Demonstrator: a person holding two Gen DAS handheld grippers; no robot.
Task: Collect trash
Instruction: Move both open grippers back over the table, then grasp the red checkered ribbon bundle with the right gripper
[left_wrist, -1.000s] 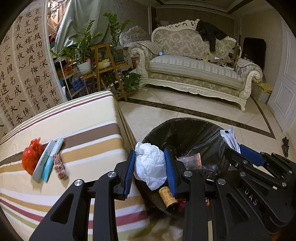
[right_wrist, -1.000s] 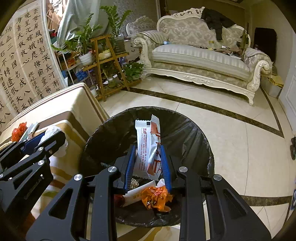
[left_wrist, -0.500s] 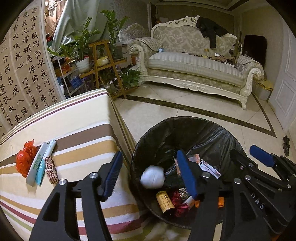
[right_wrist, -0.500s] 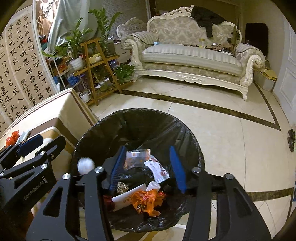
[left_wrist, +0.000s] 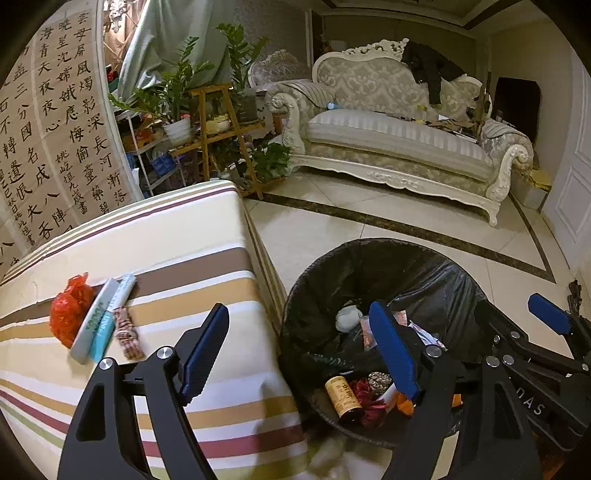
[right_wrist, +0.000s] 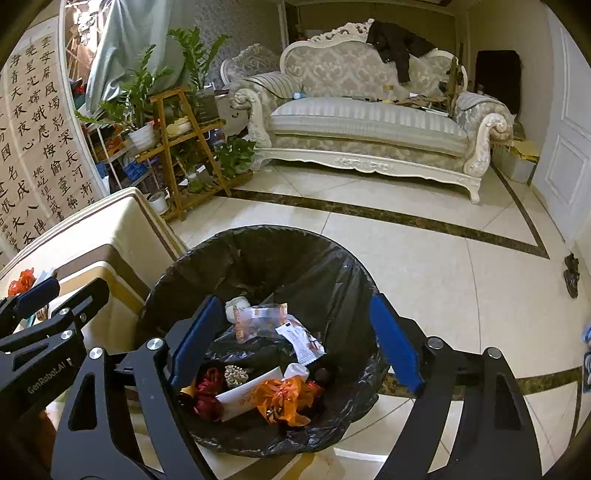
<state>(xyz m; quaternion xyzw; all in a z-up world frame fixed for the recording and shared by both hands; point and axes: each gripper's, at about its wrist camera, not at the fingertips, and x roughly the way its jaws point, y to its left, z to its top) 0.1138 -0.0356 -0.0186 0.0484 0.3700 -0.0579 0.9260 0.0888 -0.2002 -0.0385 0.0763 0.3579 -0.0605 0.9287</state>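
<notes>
A bin lined with a black bag (left_wrist: 436, 273) (right_wrist: 295, 251) stands on the floor beside the striped table (left_wrist: 177, 236). It holds a white tissue ball (left_wrist: 348, 318) (right_wrist: 236, 304), snack wrappers (right_wrist: 301, 338), an orange wrapper (right_wrist: 284, 400) and a small brown bottle (left_wrist: 343, 398). My left gripper (left_wrist: 301, 350) is open and empty over the table edge and bin rim. My right gripper (right_wrist: 291, 341) is open and empty above the bin. On the table lie a red bag (left_wrist: 70, 310), two tubes (left_wrist: 103, 319) and a patterned wrapper (left_wrist: 127, 334).
A cream sofa (right_wrist: 369, 122) stands at the back. A wooden plant stand (right_wrist: 177, 147) with potted plants is at the left by a calligraphy screen (left_wrist: 48, 140). A white door (right_wrist: 565, 147) is at the right. Tiled floor (right_wrist: 443, 277) surrounds the bin.
Both grippers opened. The white tissue fell from the left gripper and the snack wrapper from the right gripper into the bin, and the jaws have spread wider since.
</notes>
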